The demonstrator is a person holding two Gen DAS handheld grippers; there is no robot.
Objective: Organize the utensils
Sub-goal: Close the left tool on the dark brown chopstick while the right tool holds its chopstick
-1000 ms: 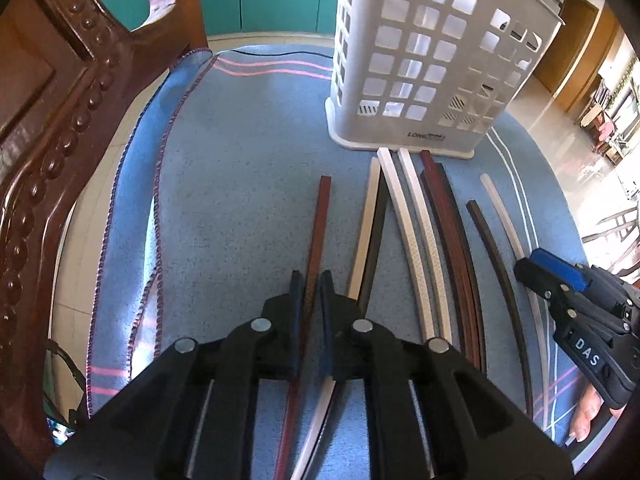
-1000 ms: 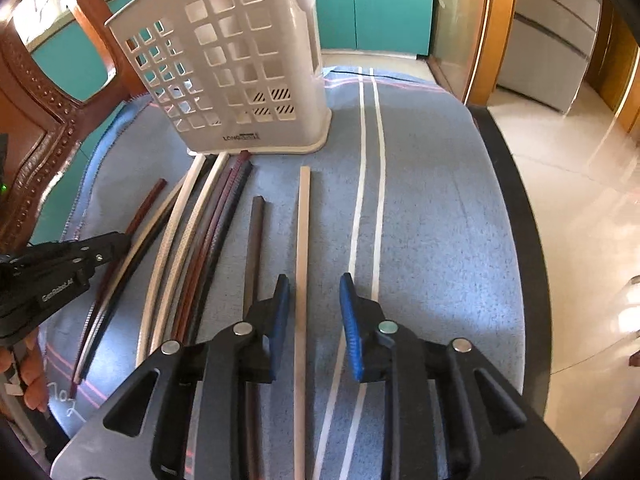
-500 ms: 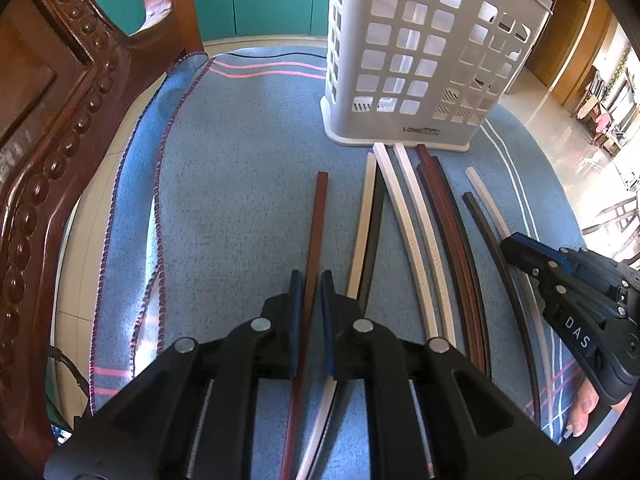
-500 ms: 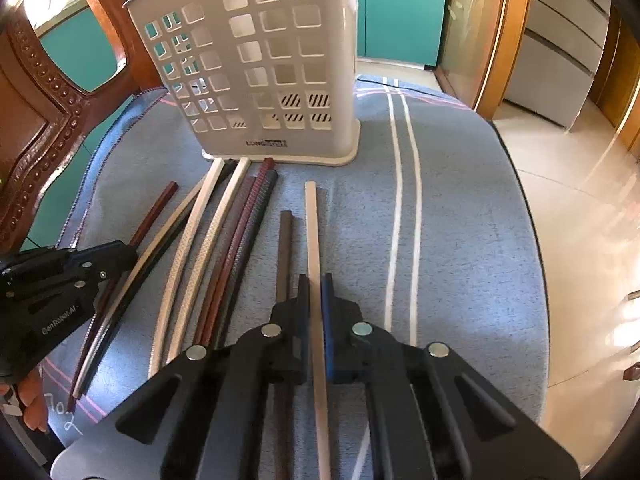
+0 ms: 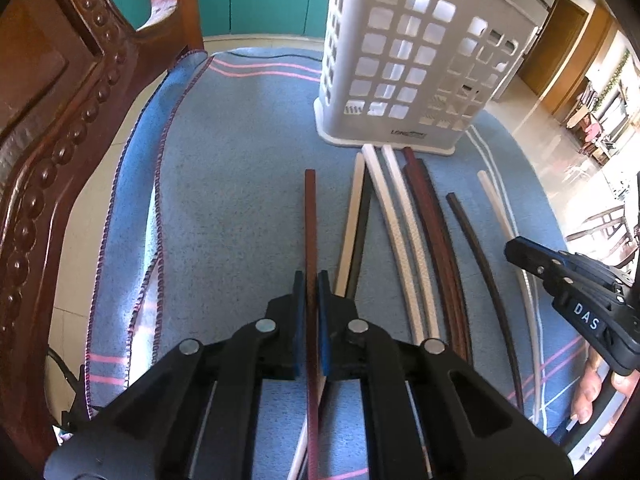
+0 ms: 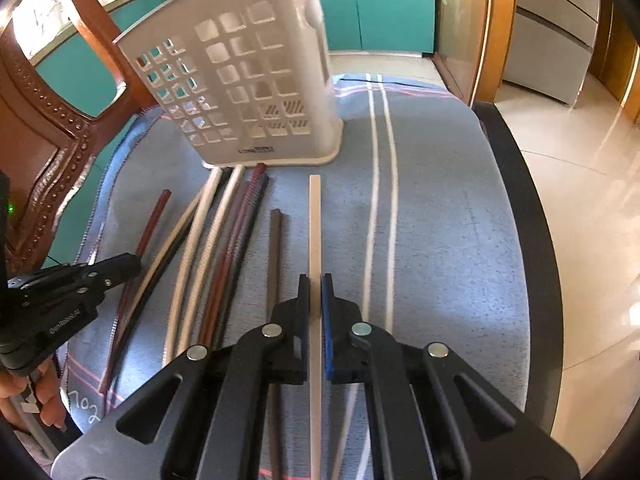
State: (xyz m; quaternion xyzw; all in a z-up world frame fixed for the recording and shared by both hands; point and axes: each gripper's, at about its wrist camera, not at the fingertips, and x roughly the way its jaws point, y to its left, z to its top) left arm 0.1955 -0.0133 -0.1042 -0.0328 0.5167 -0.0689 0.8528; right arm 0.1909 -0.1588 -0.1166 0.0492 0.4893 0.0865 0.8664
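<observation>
My left gripper (image 5: 311,280) is shut on a red-brown chopstick (image 5: 310,216), which runs forward over the blue cloth toward the white slotted utensil basket (image 5: 420,60). My right gripper (image 6: 315,282) is shut on a cream chopstick (image 6: 315,216) that also points toward the basket (image 6: 248,92). Each gripper shows in the other's view: the right gripper (image 5: 520,250) at the right edge, the left gripper (image 6: 130,266) at the left edge. Between them lie several loose chopsticks, among them white ones (image 5: 400,232), dark red ones (image 5: 436,240) and a dark brown one (image 6: 275,256).
A blue striped cloth (image 5: 224,184) covers the round table, whose dark rim (image 6: 532,208) curves along the right. A carved wooden chair back (image 5: 52,120) stands close on the left. Fingers of a hand (image 5: 588,392) show under the right gripper.
The right gripper's jaws have closed onto the cream chopstick, which lay between them open. The left gripper has stayed shut on the red-brown chopstick. Both views have tipped slightly toward the basket.
</observation>
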